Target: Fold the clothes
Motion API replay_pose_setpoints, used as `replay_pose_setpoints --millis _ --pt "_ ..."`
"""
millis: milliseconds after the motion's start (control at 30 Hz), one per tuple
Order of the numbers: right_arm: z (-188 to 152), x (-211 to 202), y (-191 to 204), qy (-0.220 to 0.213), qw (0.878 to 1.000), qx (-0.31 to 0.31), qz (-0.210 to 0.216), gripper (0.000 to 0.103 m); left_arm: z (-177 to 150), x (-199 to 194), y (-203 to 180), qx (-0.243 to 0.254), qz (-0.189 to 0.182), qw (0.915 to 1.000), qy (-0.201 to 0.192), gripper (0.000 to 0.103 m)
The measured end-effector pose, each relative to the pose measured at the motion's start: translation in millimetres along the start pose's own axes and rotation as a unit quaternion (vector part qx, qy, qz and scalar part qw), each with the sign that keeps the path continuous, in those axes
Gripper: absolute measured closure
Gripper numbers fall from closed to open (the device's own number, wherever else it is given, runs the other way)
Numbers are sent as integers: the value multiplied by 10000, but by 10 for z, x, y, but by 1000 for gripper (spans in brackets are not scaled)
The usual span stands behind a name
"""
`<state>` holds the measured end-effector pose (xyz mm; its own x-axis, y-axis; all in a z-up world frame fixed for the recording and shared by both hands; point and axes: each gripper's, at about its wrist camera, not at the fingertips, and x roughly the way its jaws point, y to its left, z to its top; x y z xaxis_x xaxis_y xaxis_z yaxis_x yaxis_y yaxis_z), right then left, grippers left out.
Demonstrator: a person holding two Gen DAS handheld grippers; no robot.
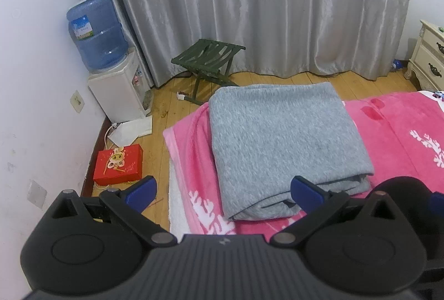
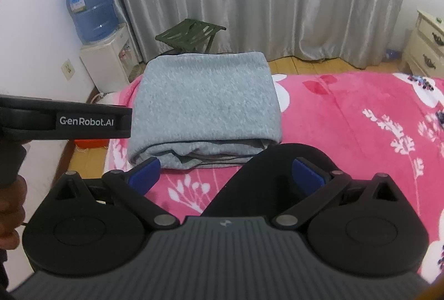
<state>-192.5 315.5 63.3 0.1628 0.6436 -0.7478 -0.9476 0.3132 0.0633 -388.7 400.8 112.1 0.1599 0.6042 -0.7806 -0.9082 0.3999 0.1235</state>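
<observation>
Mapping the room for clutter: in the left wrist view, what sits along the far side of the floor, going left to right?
Water dispenser with its blue bottle → green folding stool → cream nightstand.

One folded grey garment point(image 1: 283, 144) lies on one pink blanket point(image 1: 396, 139) at centre. Two grippers appear: the left gripper point(image 1: 223, 193) and the right gripper point(image 2: 226, 175), each with two blue fingertips point(image 1: 141, 190). At ten o'clock stand one blue water bottle point(image 1: 95, 31) on one white dispenser point(image 1: 116, 89). One green folding stool point(image 1: 208, 57) sits at twelve o'clock, one red box point(image 1: 118, 164) at eight o'clock, one cream nightstand point(image 1: 428, 56) at three o'clock. One grey curtain point(image 1: 249, 3) hangs across the top.
</observation>
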Motion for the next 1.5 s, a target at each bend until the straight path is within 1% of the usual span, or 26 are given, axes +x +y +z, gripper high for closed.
replay_pose_setpoints --millis 67,200,267,333,367,400,433,467,533,567,600,667,700,800,833,867,1000,1100,1167,1200,1233,1267,1300,1367,1433,1500 --pt "-1 -12 -28 -64 10000 -8 -57 1 3 5 38 -31 -87 10000 30 0" --pt "36 -88 -214 -406 9990 174 -1 1 8 64 180 -63 -168 9998 -72 0" --pt "87 -85 -360 -537 9981 306 50 1 15 157 285 -149 -183 9997 -110 0" --pt "154 -4 -524 -540 9975 439 82 2 25 310 365 -188 -199 9996 -61 1" --pt "197 65 -603 -485 9974 522 130 2 27 396 394 -196 -215 9996 -14 3" --pt "248 145 -682 -411 9971 611 201 4 30 479 400 -183 -219 9996 58 12" --pt "303 221 -741 -348 9966 687 291 11 33 559 402 -169 -225 9995 117 18" --pt "367 306 -766 -276 9962 723 411 16 31 615 384 -145 -246 9995 100 19" --pt "509 547 -734 1 9956 661 665 36 15 701 317 -101 -318 9994 -11 22" --pt "571 673 -697 138 9949 607 787 42 0 734 270 -65 -383 9992 -86 24" --pt "617 795 -643 289 9937 546 931 47 -23 772 208 77 -548 9984 -98 28" --pt "632 1085 -506 763 9892 415 1177 53 -73 854 83 369 -870 9955 -105 30" --pt "612 1259 -436 1076 9865 336 1186 56 -121 940 4 566 -956 9938 26 33" --pt "364 1780 -305 2094 9746 2 790 64 -317 1256 -171 1012 -794 9903 535 33" --pt "318 1868 -292 2286 9707 -10 734 64 -334 1251 -166 1002 -811 9905 475 33" --pt "330 1833 -304 2252 9713 32 769 64 -346 1241 -159 1001 -835 9906 415 34" --pt "408 1452 -400 1742 9812 51 829 66 -221 1000 -91 1302 -1110 9851 148 39" --pt "545 1224 -537 1307 9866 208 958 67 -68 847 -58 1315 -1300 9818 -424 37" --pt "669 1267 -588 1097 9887 339 962 69 13 930 -127 1300 -1201 9827 -542 34" --pt "697 1335 -591 1070 9893 322 936 69 18 1037 -185 1310 -1078 9847 -401 34" --pt "691 1449 -572 1119 9895 225 882 70 -17 1193 -223 1360 -998 9856 -149 34" --pt "647 1578 -544 1259 9886 108 820 70 -83 1374 -252 1428 -879 9857 161 34" --pt "597 1648 -535 1416 9867 38 798 70 -175 1501 -249 1436 -791 9858 368 32" --pt "557 1647 -572 1590 9836 33 851 70 -240 1467 -182 1287 -895 9873 259 32" --pt "607 1474 -646 1659 9806 85 1039 69 -200 1386 -148 1428 -925 9852 180 34" --pt "704 1182 -756 1352 9827 76 1262 69 -161 1303 -118 1579 -910 9832 49 36"
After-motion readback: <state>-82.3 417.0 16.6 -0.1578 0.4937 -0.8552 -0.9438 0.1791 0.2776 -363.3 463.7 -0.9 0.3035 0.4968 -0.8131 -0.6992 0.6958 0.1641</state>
